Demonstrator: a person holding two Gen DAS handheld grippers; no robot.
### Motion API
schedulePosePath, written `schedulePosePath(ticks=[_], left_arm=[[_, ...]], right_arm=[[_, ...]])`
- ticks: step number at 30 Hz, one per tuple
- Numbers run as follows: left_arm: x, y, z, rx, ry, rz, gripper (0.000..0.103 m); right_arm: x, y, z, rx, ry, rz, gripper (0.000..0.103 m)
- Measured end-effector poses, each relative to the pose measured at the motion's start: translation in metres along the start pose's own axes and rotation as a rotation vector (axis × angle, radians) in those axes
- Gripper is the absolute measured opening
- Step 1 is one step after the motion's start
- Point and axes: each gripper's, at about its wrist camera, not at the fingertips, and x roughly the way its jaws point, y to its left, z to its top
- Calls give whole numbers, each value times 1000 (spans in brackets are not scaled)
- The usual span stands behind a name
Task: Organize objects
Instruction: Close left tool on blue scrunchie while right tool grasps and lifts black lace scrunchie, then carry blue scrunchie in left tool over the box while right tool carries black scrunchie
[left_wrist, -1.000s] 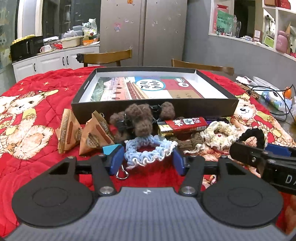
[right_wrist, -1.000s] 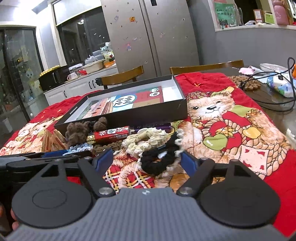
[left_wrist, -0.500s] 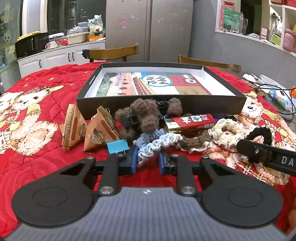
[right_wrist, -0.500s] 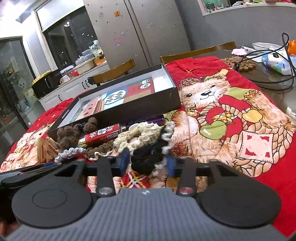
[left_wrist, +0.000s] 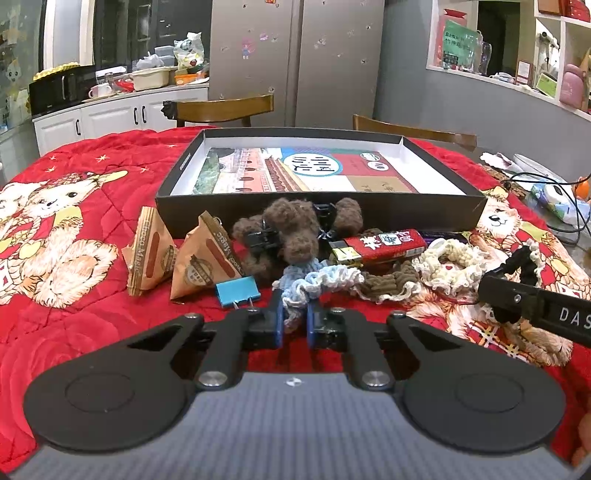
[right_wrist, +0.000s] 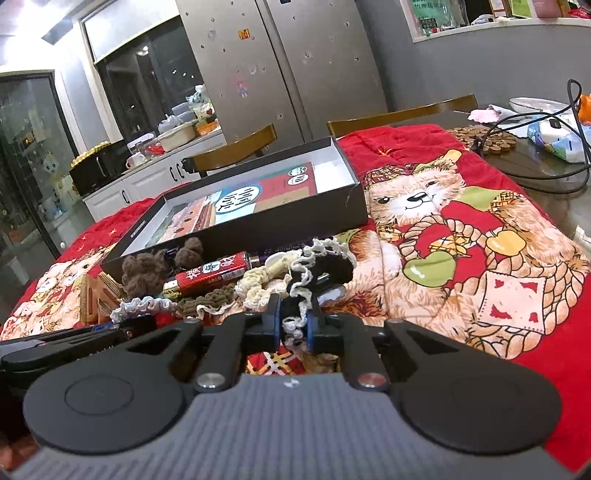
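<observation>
My left gripper (left_wrist: 294, 320) is shut on a light blue scrunchie (left_wrist: 317, 280) and holds it just above the red cloth. My right gripper (right_wrist: 294, 325) is shut on a black scrunchie with white lace trim (right_wrist: 317, 273), lifted slightly; it also shows in the left wrist view (left_wrist: 524, 258). A black open box (left_wrist: 317, 206) with a colourful printed base stands behind the pile, and shows in the right wrist view (right_wrist: 258, 229).
On the cloth lie two triangular snack packets (left_wrist: 177, 258), a blue binder clip (left_wrist: 237, 292), brown fuzzy hair clips (left_wrist: 295, 232), a red candy bar (left_wrist: 380, 243), a cream scrunchie (left_wrist: 447, 262) and a brown scrunchie (left_wrist: 388, 288). Chairs stand behind the table; cables lie at right.
Both grippers have closed, the left on the light blue scrunchie and the right on the black one, and both have lifted a little.
</observation>
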Motion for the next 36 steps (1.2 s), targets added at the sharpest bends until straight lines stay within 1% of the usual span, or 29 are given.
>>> schedulePosePath(ticks=[6, 9, 14, 18, 22, 24, 30, 36], left_arm=[[-3, -1, 0, 12, -12, 1, 14], [-7, -2, -1, 19, -29, 2, 14], [-15, -5, -3, 40, -62, 14, 13], [-24, -7, -8, 45, -69, 16, 13], [-33, -10, -11, 58, -99, 30, 13], [-35, -11, -11, 61, -105, 40, 13], [-36, -10, -12, 44, -78, 49, 13], [-44, -6, -6, 33, -74, 59, 13]], right_arm=[[-2, 0, 0, -1, -13, -10, 15], [-4, 1, 0, -4, -31, -1, 15], [-14, -4, 0, 27, -98, -7, 15], [-18, -8, 1, 49, -131, -16, 15], [-21, -5, 0, 26, -154, 3, 15], [-22, -3, 0, 8, -158, 19, 15], [-24, 0, 0, -9, -168, 30, 15], [-19, -2, 2, 9, -129, 48, 15]])
